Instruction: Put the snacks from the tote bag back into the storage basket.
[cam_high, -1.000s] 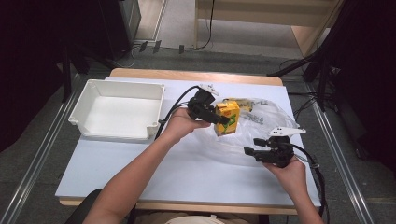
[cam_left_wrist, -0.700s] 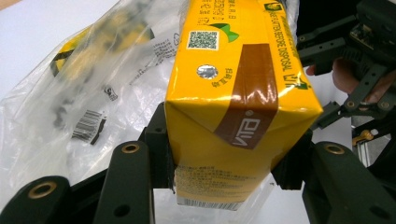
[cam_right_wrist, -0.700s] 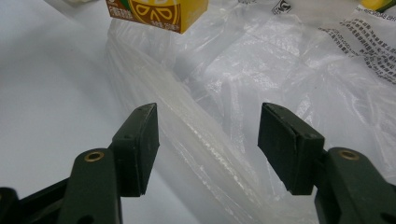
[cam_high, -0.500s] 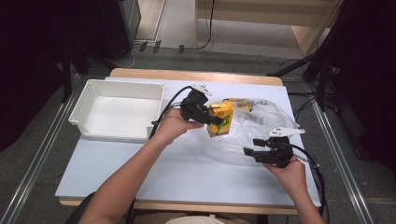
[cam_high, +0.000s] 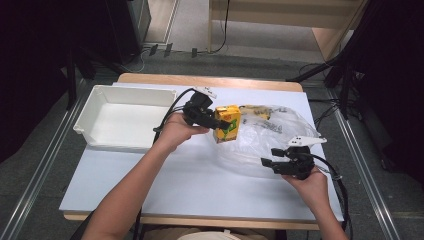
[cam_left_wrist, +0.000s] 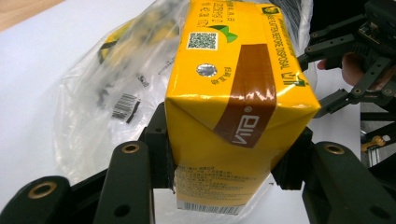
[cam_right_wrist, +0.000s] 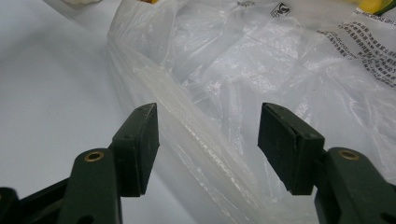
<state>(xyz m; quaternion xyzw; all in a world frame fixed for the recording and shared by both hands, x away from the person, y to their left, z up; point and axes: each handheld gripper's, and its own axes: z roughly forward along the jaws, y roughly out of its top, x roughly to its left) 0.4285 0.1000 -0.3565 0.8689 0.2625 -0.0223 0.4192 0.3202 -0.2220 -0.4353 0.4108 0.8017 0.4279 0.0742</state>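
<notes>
A yellow drink carton with a brown stripe is clamped between the pads of my left gripper, held just above the table left of a clear plastic bag. More yellow packs lie inside the bag at its far side. My right gripper stands open at the bag's near edge, its fingers astride a fold of plastic without pressing it.
A white tray sits at the table's far left, beside my left hand. The white tabletop spreads in front of both arms. Cables trail from each gripper. Wooden furniture stands behind the table.
My left gripper has carried the carton a little leftward, out from the bag's mouth. The right gripper has stayed at the bag's near edge.
</notes>
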